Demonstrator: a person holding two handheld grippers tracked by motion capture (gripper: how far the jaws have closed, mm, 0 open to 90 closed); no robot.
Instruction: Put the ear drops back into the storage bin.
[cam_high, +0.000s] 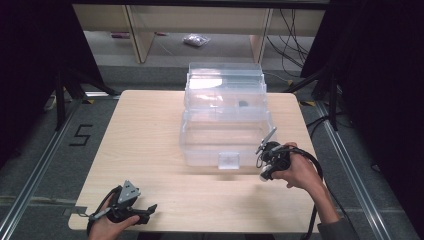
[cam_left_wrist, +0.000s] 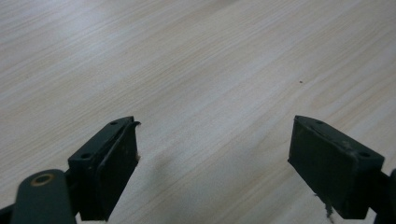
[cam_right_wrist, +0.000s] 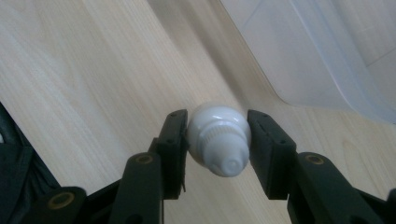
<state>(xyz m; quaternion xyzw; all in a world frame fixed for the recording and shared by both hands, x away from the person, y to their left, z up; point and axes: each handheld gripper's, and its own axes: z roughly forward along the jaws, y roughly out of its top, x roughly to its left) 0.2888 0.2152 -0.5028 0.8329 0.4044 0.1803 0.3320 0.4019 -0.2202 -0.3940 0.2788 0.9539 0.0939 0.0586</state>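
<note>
My right gripper (cam_right_wrist: 218, 140) is shut on a small white bulb-shaped object (cam_right_wrist: 219, 142) with a ribbed neck; its rounded end points away from the camera. In the high view the right gripper (cam_high: 266, 169) hangs just above the table by the front right corner of a clear plastic box (cam_high: 225, 127), with the white object (cam_high: 265, 174) at its lower end. The box stands open, its lid tilted up at the back, and a small dark item (cam_high: 243, 104) lies inside. Near the front left table edge my left gripper (cam_high: 149, 210) rests open, and between its jaws (cam_left_wrist: 212, 158) there is bare wood.
The light wooden table (cam_high: 150, 130) has free room left of the box and along the front. A clear latch tab (cam_high: 229, 160) sticks out of the box's front wall. Dark stands and cables lie on the floor at both sides.
</note>
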